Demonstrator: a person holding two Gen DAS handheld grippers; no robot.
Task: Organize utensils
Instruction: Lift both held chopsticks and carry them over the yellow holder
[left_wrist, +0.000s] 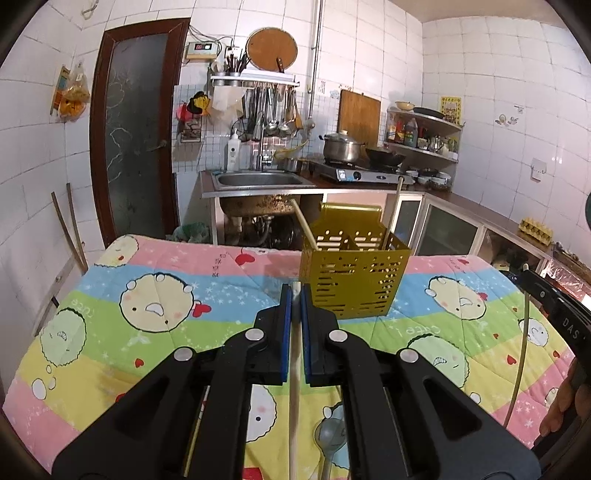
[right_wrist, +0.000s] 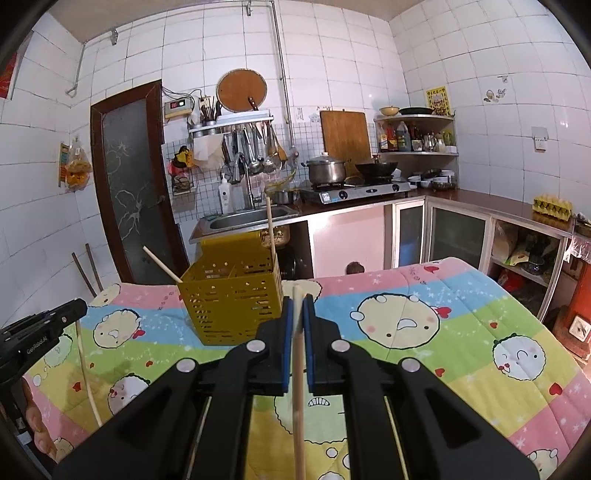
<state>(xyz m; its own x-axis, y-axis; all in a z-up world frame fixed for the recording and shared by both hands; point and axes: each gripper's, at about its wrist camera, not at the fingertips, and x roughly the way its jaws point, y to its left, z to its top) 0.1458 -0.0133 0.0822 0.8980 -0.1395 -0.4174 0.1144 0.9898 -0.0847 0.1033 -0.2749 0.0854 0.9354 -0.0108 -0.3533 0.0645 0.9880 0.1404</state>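
Note:
A yellow slotted utensil holder (left_wrist: 354, 280) stands on the cartoon quilt, with two chopsticks (left_wrist: 304, 227) leaning in it; it also shows in the right wrist view (right_wrist: 232, 299). My left gripper (left_wrist: 295, 291) is shut on a pale chopstick (left_wrist: 294, 387), just left of the holder and near its front. My right gripper (right_wrist: 298, 299) is shut on another chopstick (right_wrist: 298, 398), just right of the holder. A grey spoon (left_wrist: 328, 435) lies on the quilt under the left gripper.
The quilt (left_wrist: 147, 302) covers the table. Behind it are a steel sink (left_wrist: 258, 181), a stove with a pot (left_wrist: 341, 147) and wok, and cabinets on the right. The right gripper shows at the right edge of the left view (left_wrist: 554, 310).

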